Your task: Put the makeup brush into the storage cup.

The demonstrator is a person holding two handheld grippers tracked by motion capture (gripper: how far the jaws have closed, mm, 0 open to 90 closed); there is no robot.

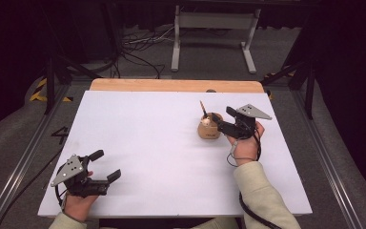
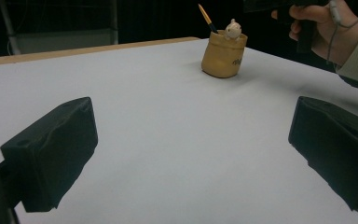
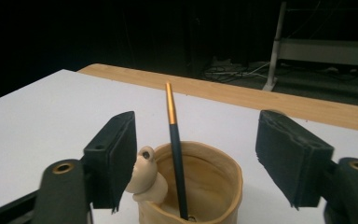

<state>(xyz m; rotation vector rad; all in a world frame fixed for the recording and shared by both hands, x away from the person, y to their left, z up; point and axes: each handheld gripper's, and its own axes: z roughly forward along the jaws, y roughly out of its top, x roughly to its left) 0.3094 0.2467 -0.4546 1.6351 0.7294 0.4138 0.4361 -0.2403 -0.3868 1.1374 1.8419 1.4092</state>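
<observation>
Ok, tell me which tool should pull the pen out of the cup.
Right. The right tool is open just above the tan cup, its jaws either side of the upright pen. The left tool is open too, but sits near the table's front-left corner, far from the cup.

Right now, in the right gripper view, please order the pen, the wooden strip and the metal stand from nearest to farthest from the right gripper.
1. Pen, in the cup between the open jaws.
2. Wooden strip, at the table's far edge.
3. Metal stand, on the floor beyond.
</observation>
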